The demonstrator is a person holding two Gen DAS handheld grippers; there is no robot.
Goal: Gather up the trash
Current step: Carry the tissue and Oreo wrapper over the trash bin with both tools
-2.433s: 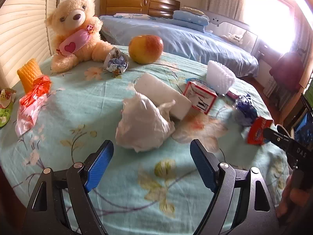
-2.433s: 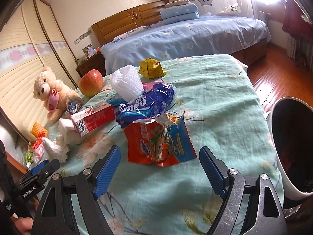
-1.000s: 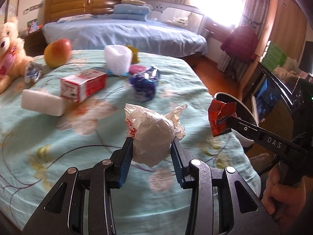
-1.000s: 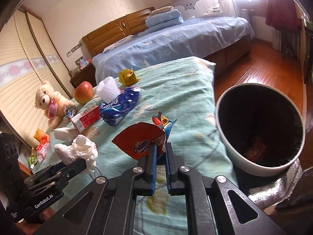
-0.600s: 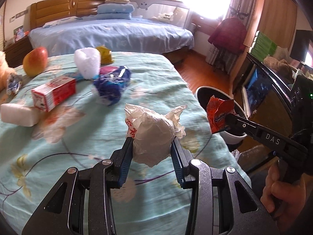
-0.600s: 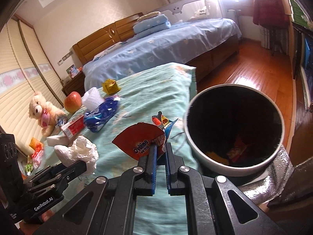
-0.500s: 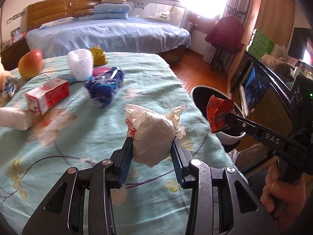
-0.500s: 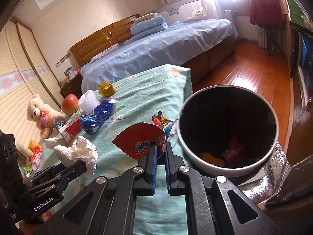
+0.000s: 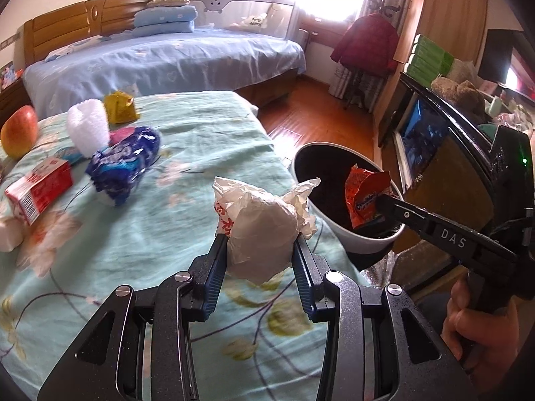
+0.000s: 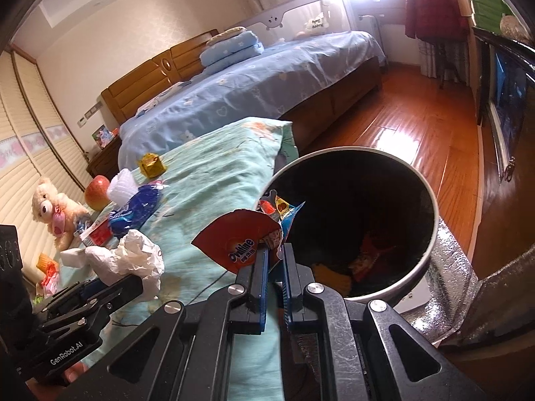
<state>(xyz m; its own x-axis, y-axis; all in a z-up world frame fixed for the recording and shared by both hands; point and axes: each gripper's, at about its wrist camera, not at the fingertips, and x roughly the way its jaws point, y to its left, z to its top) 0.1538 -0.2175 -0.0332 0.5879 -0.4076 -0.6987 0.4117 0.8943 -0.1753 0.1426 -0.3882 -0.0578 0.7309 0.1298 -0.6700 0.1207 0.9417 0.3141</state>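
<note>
On the left of the counter [image 9: 187, 140], under its teal flowered cloth, lie an apple [image 9: 18, 132], a red carton [image 9: 40, 190], a white foam net [image 9: 88, 127], a yellow wrapper [image 9: 120, 108] and a blue snack bag [image 9: 125, 160], whose long axis runs from near left to far right. The left gripper [image 9: 260, 250] is clamped narrow on a crumpled white plastic bag [image 9: 260, 230], bunched upright above the counter's near edge, its loose ends pointing up. Just right of the counter stands a round white trash bin [image 10: 431, 207] with a black inside; the right wrist view shows red and yellow wrappers at its bottom, which the left view does not. The right gripper [image 10: 274, 250], all but closed, pinches a red Ovaltine wrapper [image 10: 234, 237] at the bin's near rim, its torn end pointing up. Only the right view shows the teddy bear [image 10: 53, 210]; only the left shows the hand [image 9: 474, 327] on the right gripper's handle.
</note>
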